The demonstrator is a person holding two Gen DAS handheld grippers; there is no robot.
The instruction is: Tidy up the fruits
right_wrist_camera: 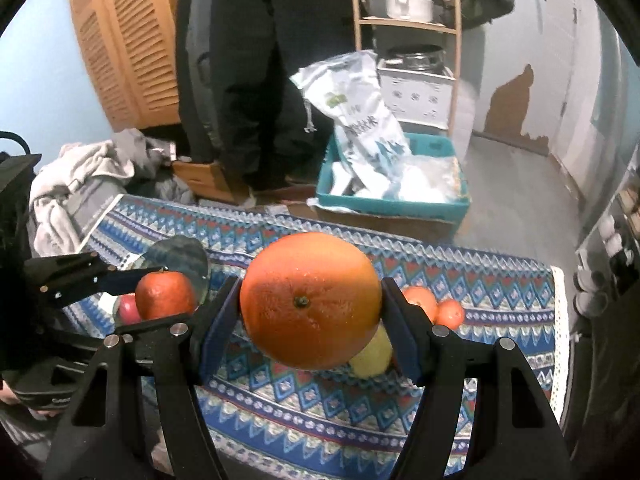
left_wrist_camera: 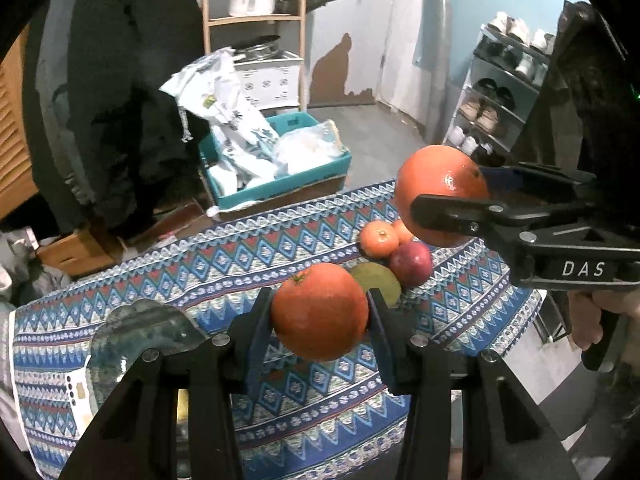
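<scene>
The right tongs (right_wrist_camera: 310, 320) are closed on the larger orange (right_wrist_camera: 310, 300), one blue pad pressed to each of its sides, and hold it in the air above the counter (right_wrist_camera: 500, 300) with its stem end facing the camera. The left tongs (left_wrist_camera: 320, 314) grip the smaller orange (left_wrist_camera: 320, 312) the same way — a pad against each flank, the fruit clear of the patterned cloth (left_wrist_camera: 248, 256) that covers the counter. Seen from the left wrist, the right tongs reach in from the right with their orange (left_wrist_camera: 442, 194) held higher and farther back. Under and just beyond it a small group of fruit lies on the cloth: a red apple (left_wrist_camera: 412, 262), a yellow-green fruit (left_wrist_camera: 380, 280) beside it and partly hidden behind the left tongs, then two mandarins (left_wrist_camera: 378, 238) touching each other. Toward the counter's left end sits a glass plate (left_wrist_camera: 148, 328) — from the right wrist another red fruit (right_wrist_camera: 127, 309) shows just in front of it.
</scene>
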